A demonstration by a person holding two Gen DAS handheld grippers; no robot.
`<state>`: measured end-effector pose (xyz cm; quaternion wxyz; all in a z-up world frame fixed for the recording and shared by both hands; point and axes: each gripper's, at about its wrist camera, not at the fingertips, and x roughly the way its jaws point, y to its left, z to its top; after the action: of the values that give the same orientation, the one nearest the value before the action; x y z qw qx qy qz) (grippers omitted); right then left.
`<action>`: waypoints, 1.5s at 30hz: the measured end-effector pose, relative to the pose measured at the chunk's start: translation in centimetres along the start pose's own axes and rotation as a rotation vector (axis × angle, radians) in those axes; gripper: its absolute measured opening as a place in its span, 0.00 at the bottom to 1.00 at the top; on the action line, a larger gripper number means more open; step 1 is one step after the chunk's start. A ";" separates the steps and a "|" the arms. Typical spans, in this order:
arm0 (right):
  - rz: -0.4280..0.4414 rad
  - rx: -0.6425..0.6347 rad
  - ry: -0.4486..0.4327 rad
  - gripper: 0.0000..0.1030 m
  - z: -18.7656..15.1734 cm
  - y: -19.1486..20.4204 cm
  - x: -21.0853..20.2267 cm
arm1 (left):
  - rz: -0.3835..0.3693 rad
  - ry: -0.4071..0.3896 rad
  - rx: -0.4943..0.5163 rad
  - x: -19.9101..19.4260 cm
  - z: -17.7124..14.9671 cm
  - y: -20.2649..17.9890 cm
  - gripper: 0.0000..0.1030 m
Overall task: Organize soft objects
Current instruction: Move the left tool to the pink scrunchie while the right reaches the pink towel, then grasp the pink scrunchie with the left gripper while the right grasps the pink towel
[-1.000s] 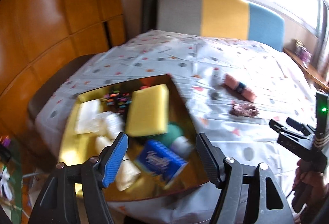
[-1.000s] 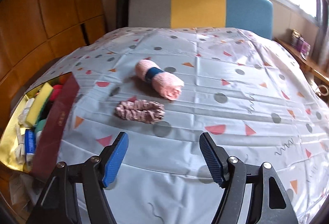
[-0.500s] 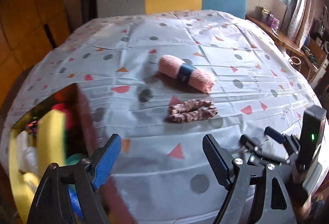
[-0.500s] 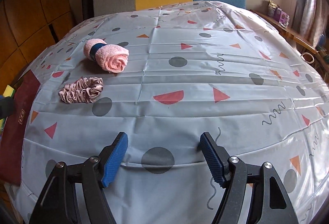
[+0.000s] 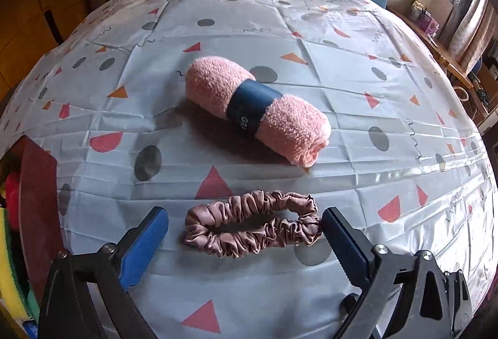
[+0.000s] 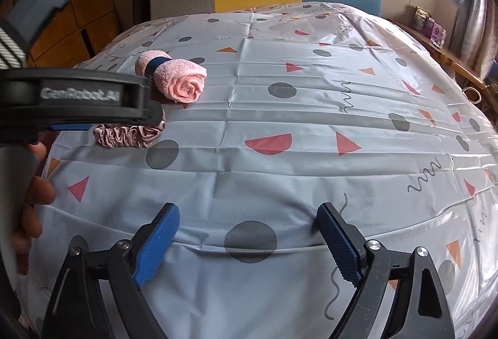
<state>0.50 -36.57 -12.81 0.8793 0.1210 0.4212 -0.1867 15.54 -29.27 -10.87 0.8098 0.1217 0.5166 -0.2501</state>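
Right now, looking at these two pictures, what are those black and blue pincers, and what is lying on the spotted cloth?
No robot here: a person carries a hand-held gripper in each hand, each with a camera looking along its fingers. One picture is from the left hand-held gripper, open around a pink scrunchie without pressing it. The other is from the right hand-held gripper, open and empty. A rolled pink towel with a dark band lies beyond the scrunchie on the tablecloth. Nothing is held.
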 end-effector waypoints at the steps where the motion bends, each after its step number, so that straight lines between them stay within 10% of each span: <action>1: 0.001 0.000 0.000 0.88 0.0 0.0 0.0 | 0.014 0.002 -0.003 0.4 -0.2 0.1 0.83; 5: 0.003 0.001 -0.001 0.90 -0.1 0.1 0.0 | 0.039 -0.057 0.071 -0.7 -1.1 -0.2 0.26; 8: 0.005 0.000 -0.001 0.90 0.0 0.1 0.0 | 0.019 -0.061 0.062 -1.2 -1.8 0.6 0.17; 21: 0.046 0.008 0.004 0.83 2.0 0.3 -0.2 | -0.040 -0.164 -0.019 -9.5 -6.0 4.7 0.16; 29: 0.105 -0.195 -0.061 0.83 10.7 5.5 1.8 | -0.054 -0.267 -0.051 -14.5 -8.0 7.4 0.16; 37: 0.067 -0.433 0.090 0.83 15.7 10.8 8.9 | -0.074 -0.300 -0.114 -16.7 -9.1 10.4 0.16; 41: 0.110 -0.425 0.136 0.43 15.5 11.4 10.4 | -0.074 -0.308 -0.140 -17.1 -9.7 11.3 0.16; 45: 0.103 -0.444 0.134 0.41 14.2 12.6 8.8 | -0.077 -0.320 -0.154 -17.7 -10.1 11.6 0.16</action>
<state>20.88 -32.48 -10.25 0.8629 -0.0417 0.5024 -0.0358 7.86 -9.90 -0.05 0.8784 -0.0016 0.4032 -0.2567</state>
